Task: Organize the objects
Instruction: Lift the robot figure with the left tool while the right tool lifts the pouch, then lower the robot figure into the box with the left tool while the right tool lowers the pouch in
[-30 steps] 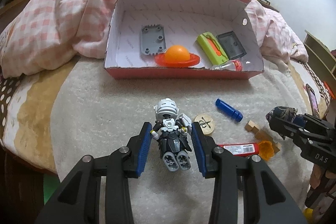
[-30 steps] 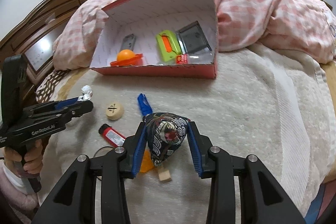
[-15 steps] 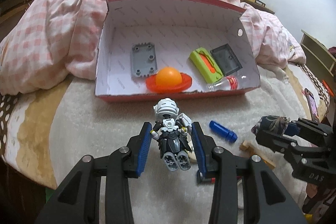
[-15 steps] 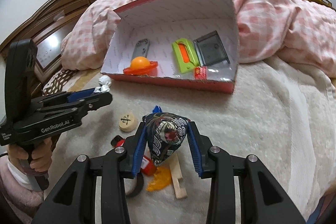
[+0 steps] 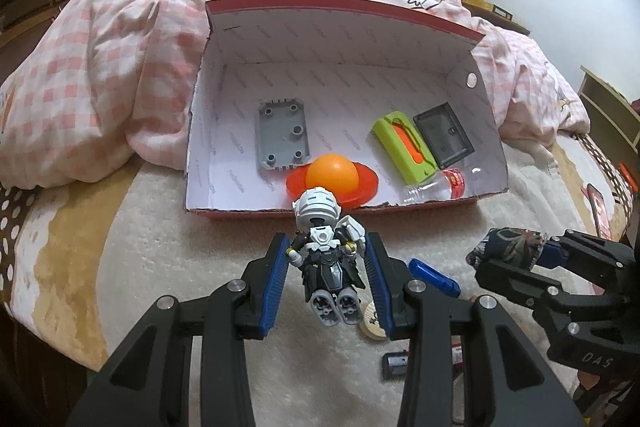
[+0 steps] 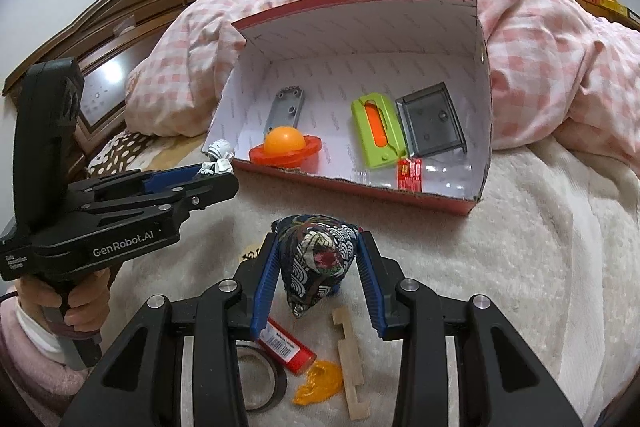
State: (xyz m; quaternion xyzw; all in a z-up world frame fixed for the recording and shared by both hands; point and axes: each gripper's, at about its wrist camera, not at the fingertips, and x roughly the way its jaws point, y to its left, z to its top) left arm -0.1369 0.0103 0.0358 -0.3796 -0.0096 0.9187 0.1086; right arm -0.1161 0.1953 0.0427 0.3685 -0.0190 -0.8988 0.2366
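My left gripper [image 5: 326, 259] is shut on a white and black robot figure [image 5: 325, 259], held above the bed just short of the red box's [image 5: 400, 209] front wall. The left gripper also shows in the right wrist view [image 6: 218, 173]. My right gripper [image 6: 316, 259] is shut on a dark patterned beanbag [image 6: 316, 259], also above the bed in front of the box [image 6: 360, 187]. It shows in the left wrist view [image 5: 508, 255] at the right. The box holds an orange ball on a red disc [image 5: 332, 177], a grey plate [image 5: 283, 133], a green case [image 5: 404, 147], a dark tray [image 5: 443, 133] and a small bottle [image 5: 436, 187].
On the white blanket [image 6: 500, 247] lie a blue tube [image 5: 434, 275], a round wooden piece [image 5: 372, 323], a red tube [image 6: 286, 345], a tape roll [image 6: 260, 383], an orange piece [image 6: 320, 381] and a wooden strip [image 6: 350, 363]. A pink checked quilt [image 5: 100, 87] is heaped behind the box.
Both grippers have moved forward toward the box with their objects still held. The box looks larger and nearer in both views.
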